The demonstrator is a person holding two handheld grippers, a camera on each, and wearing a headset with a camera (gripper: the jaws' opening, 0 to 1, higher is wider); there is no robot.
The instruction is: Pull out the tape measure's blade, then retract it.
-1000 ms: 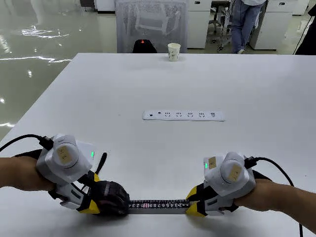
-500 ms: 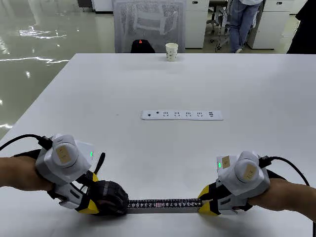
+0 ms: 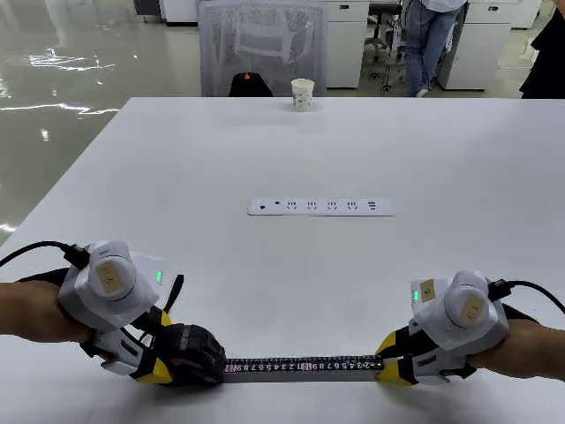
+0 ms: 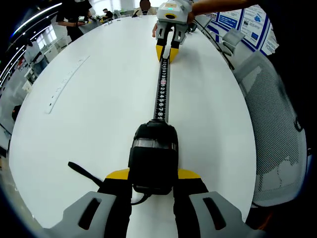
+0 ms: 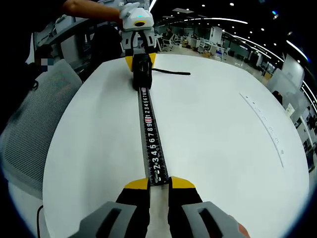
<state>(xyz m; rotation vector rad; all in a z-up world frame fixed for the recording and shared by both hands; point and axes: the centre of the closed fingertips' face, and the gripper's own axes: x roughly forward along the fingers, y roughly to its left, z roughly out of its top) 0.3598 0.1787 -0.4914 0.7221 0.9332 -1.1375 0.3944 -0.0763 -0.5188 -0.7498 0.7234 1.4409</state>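
Along the near edge of the bench [image 3: 353,141] the tape measure [image 3: 190,353] is laid, its black case clamped from both sides between the yellow-tipped jaws of the left gripper [image 3: 163,346] near the near left corner. A thin black strap [image 4: 81,171] is seen lying on the bench beside the case. From the case the blade [image 3: 305,364] is stretched flat on the surface, parallel to the near edge, toward the near right corner, where its end is pinched by the right gripper [image 3: 388,358], whose jaws are closed almost together on it. The blade is dark, printed with white numerals and one red mark, and is seen straight and untwisted in both gripper views. The pulling-out step is judged to be in hand or close to done, a fair length being exposed. For the next move, the case should be held firm while the blade's end is either drawn further along the same line or fed back toward the case under control, so that the blade is not kinked or let snap home. Further off, at the middle of the bench, a white power strip [image 3: 320,207] is laid; at the far edge a paper cup [image 3: 302,93] is stood, and beyond it a mesh chair [image 3: 260,44] is placed.
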